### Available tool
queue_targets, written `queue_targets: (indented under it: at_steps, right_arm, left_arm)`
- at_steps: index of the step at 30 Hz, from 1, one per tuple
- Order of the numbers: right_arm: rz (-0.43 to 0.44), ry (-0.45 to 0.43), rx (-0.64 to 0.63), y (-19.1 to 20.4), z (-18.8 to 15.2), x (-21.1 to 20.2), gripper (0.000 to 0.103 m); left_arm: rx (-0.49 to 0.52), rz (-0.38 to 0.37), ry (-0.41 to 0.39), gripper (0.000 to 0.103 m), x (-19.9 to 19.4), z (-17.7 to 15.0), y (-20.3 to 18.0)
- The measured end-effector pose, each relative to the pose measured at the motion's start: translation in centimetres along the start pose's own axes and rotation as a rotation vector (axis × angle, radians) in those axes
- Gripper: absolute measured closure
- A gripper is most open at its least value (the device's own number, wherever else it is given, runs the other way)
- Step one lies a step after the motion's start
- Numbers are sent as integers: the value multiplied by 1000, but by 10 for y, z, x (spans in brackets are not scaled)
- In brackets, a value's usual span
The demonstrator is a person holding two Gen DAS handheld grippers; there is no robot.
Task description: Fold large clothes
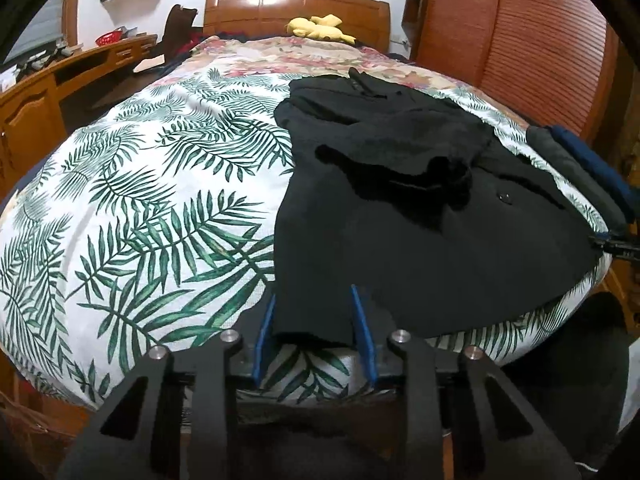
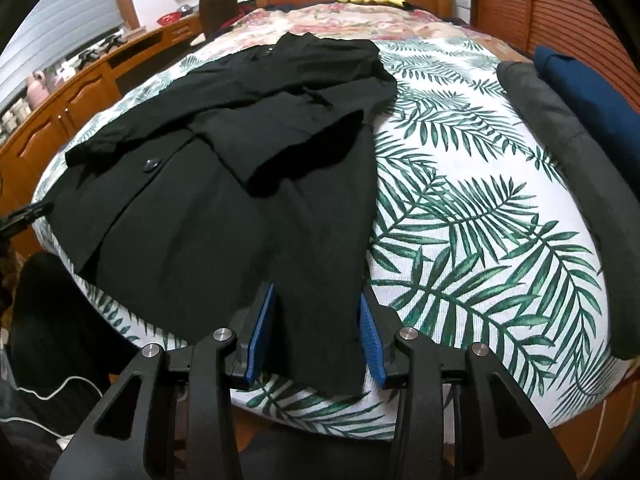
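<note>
A large black coat [image 1: 420, 216] lies on the leaf-print bedspread [image 1: 160, 200], sleeves folded over its front, hem toward me. My left gripper [image 1: 314, 300] is open, its blue fingers either side of the hem's left corner. In the right wrist view the coat [image 2: 224, 184] lies left of centre. My right gripper [image 2: 316, 300] is open, its blue fingers either side of the hem's right corner. Whether the pads touch the cloth is unclear.
Folded grey [image 2: 560, 152] and blue [image 2: 592, 96] clothes lie along the bed's right edge. A yellow plush toy [image 1: 320, 26] sits by the wooden headboard [image 1: 296, 6]. A wooden desk [image 1: 60, 76] runs along the left. A slatted wooden wardrobe [image 1: 520, 40] stands at right.
</note>
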State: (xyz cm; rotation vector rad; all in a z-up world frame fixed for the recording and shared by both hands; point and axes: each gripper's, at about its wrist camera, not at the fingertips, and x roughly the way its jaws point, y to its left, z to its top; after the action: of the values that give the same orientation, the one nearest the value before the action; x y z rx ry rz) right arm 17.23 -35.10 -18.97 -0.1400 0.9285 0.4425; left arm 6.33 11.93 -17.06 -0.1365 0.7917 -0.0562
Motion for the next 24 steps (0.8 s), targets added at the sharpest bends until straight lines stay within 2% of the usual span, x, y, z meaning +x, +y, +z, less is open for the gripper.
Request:
queue_targets:
  at_steps: [1, 2, 3, 5, 14, 20, 24]
  right_arm:
    - [-3, -5, -3, 1, 1, -1, 70]
    - [-2, -19, -8, 2, 2, -3, 86]
    - [-1, -39, -7, 3, 3, -6, 91]
    - [6, -76, -9, 5, 8, -14, 95]
    - [8, -262, -39, 22, 51, -80, 100]
    - [-10, -388, -89, 36, 86, -139, 100]
    - [-15, -472, -115, 41, 92, -186, 100]
  left_arm:
    - [-8, -1, -3, 80, -1, 0, 1]
    - [-20, -5, -5, 88, -2, 1, 3]
    - [-33, -18, -4, 94, -3, 2, 4]
    - [-44, -33, -7, 99, -8, 5, 3]
    - [14, -23, -165, 101, -71, 50, -24]
    - [61, -16, -316, 102, -137, 90, -42]
    - [52, -18, -412, 102, -184, 107, -40]
